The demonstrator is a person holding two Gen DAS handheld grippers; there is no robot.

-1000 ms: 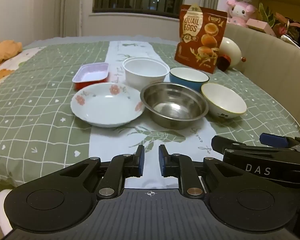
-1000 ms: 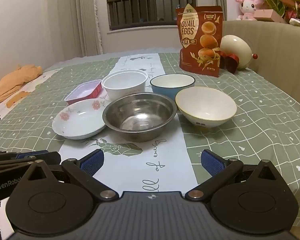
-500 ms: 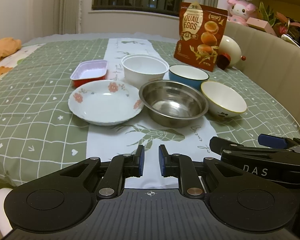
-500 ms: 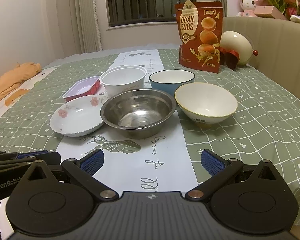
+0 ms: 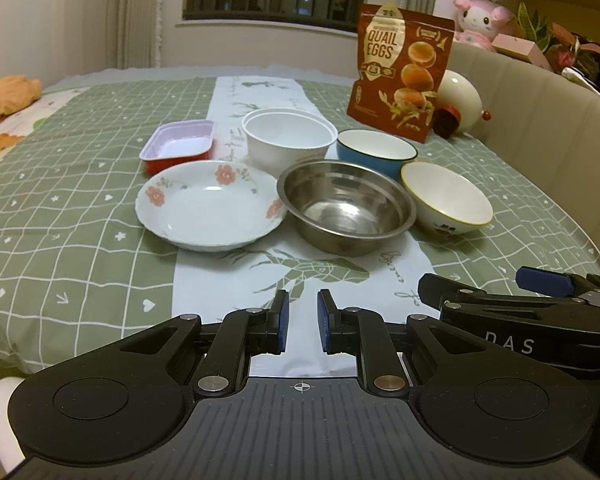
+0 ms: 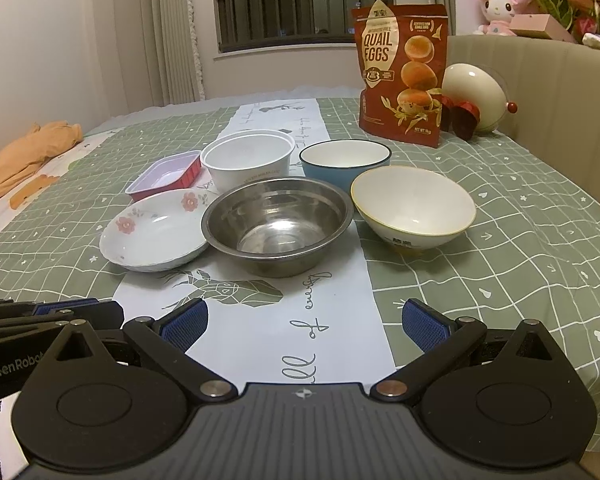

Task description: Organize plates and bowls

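A: Nearest, at the near edge of the table [image 5: 60,216], what are the two tongs doing?

B: Neither holds anything. The left gripper [image 5: 300,326] has its blue pads drawn close together with only a narrow slit between them, and the table runner [image 6: 284,328] shows through that slit. The right gripper [image 6: 304,320] stands wide apart, also over bare runner.

A: And the dishes?

B: All six sit singly near the middle of the table, none stacked. The near row, from the left edge toward the right: the flowered plate [image 5: 210,204], the steel bowl [image 5: 346,210] touching or almost touching its rim, then the white bowl [image 5: 446,200] with the yellow rim.

A: Behind them?

B: The small red tray [image 5: 178,144], the white tub [image 5: 288,136] and the blue bowl [image 5: 376,152], close together. Toward the far right corner stands the quail egg bag [image 5: 402,72], with a cream egg-shaped ornament [image 6: 474,96] beside it.

A: So how far along is the sorting?

B: By the look of it, not begun. Every piece remains to be nested or grouped, and neither gripper has reached a dish.
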